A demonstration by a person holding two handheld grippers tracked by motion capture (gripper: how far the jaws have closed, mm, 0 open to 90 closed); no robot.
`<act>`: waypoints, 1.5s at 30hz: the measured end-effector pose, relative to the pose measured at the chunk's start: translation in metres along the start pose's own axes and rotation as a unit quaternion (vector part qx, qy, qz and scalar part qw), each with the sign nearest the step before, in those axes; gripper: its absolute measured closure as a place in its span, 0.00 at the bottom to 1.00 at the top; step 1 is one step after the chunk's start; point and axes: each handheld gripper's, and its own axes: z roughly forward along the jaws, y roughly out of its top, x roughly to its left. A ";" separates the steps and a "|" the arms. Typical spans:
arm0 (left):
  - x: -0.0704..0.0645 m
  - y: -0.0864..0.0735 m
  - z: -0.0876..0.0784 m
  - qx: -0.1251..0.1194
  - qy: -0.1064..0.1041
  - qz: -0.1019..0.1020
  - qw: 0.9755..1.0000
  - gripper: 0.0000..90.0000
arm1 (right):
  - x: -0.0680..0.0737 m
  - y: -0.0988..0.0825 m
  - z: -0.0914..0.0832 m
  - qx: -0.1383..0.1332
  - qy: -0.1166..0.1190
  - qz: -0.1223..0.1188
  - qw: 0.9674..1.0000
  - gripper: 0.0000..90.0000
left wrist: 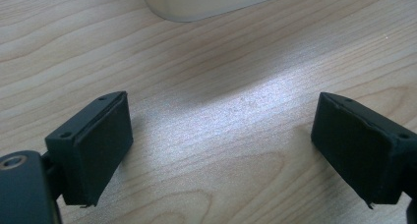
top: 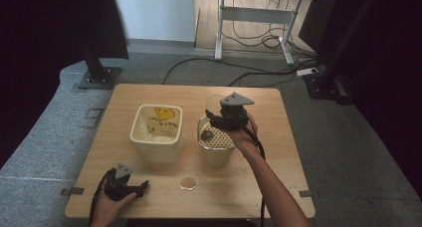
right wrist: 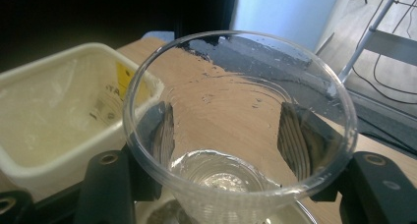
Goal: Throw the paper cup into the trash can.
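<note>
The left gripper (top: 142, 188) was held low at the near left of the wooden table (top: 149, 95), its jaws spread wide with bare tabletop between them. Beyond it a cream square tub (top: 156, 132) was set. The right gripper (right wrist: 223, 135) was raised farther off, its jaws clamped on a clear plastic cup (right wrist: 236, 121), wet inside. Directly beneath it a round cream container (top: 216, 145) was seen, beside the tub.
</note>
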 end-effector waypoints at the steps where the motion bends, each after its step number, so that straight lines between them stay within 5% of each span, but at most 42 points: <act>1: 0.000 0.000 0.000 0.000 0.000 0.000 1.000 0.09 | 0.001 0.001 0.000 -0.004 0.001 0.000 1.000 0.43; 7: 0.000 0.000 0.000 0.000 0.000 0.000 1.000 0.09 | 0.017 0.016 0.005 -0.029 0.020 0.005 0.999 0.43; 17: -0.001 -0.001 -0.001 0.000 0.001 -0.001 1.000 0.09 | 0.069 0.046 0.032 -0.051 0.082 -0.001 0.995 0.42; 22: -0.001 -0.001 -0.001 0.001 0.000 0.000 1.000 0.09 | 0.091 0.057 0.064 -0.041 0.107 -0.003 0.993 0.39; 26: -0.002 -0.001 -0.001 0.001 0.000 -0.001 1.000 0.09 | 0.108 0.060 0.103 -0.009 0.137 0.015 0.990 0.22; 32: -0.001 -0.001 -0.001 0.001 -0.001 -0.001 1.000 0.09 | 0.110 0.060 0.109 0.004 0.130 0.014 0.991 0.14; 45: -0.002 0.000 0.000 0.002 -0.001 0.001 1.000 0.08 | 0.083 0.047 0.065 -0.020 0.115 0.003 0.993 0.16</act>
